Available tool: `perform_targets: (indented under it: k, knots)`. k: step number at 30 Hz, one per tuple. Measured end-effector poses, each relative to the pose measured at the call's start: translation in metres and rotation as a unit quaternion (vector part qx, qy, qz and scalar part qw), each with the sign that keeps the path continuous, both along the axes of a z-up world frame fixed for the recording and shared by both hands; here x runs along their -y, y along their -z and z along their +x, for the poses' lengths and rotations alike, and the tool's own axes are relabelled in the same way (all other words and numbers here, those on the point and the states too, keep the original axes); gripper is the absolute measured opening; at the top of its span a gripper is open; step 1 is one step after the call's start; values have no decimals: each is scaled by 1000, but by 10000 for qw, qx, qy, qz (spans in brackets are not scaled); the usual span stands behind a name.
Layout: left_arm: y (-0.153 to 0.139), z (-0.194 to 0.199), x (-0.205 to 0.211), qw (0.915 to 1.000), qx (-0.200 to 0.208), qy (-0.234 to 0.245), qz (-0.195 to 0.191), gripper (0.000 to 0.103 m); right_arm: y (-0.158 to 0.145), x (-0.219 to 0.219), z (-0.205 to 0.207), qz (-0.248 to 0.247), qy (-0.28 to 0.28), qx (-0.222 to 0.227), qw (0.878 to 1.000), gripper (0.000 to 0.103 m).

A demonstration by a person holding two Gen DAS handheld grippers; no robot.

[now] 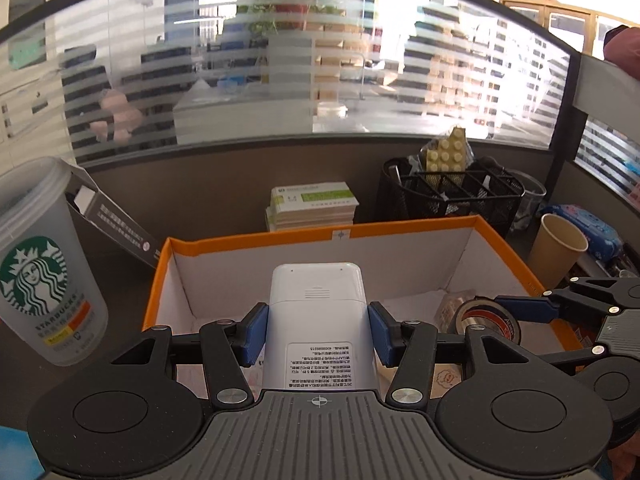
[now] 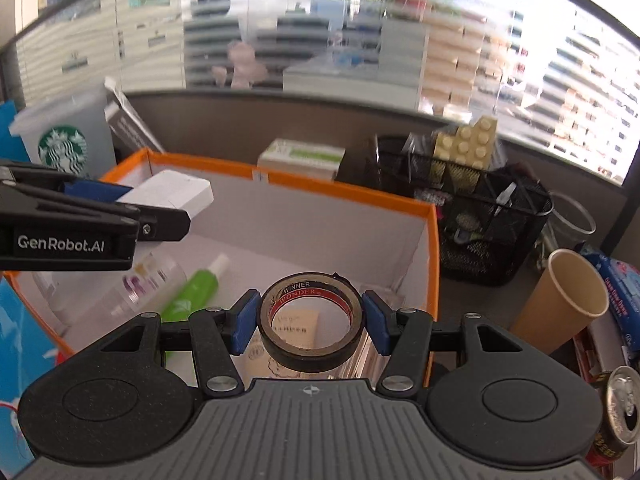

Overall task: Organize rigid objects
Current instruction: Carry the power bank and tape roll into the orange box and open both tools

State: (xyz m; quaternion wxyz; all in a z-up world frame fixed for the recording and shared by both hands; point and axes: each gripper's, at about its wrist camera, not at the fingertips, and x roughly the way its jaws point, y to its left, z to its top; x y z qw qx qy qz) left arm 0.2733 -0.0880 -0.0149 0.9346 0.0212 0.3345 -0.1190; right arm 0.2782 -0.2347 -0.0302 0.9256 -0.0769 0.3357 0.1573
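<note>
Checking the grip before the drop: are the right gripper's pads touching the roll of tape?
Touching. In the right wrist view both blue pads of the right gripper press against opposite sides of the roll of tape, no gap showing.

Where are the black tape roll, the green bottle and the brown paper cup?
Black tape roll (image 2: 311, 354), right wrist view, front outer band.
Green bottle (image 2: 191, 294), right wrist view, body.
Brown paper cup (image 2: 554, 312), right wrist view, side wall.

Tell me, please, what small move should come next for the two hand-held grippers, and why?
Probably lower both a little further and release inside the orange box. The left hand-held gripper holds the white device and the right hand-held gripper holds the tape roll, both above the box's open interior, where a green bottle already lies.
</note>
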Motion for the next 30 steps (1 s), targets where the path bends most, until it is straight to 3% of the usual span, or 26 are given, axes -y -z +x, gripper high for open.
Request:
perform_targets:
  k: [18,30]
  knots:
    - [24,15,11,9989,-417,-140,150,51,13,-34,12,-866,-382,-228,9953,53]
    - [33,19,19,9979,-514,-169,347,51,19,-40,30,-1122,-549,-929,9878,53]
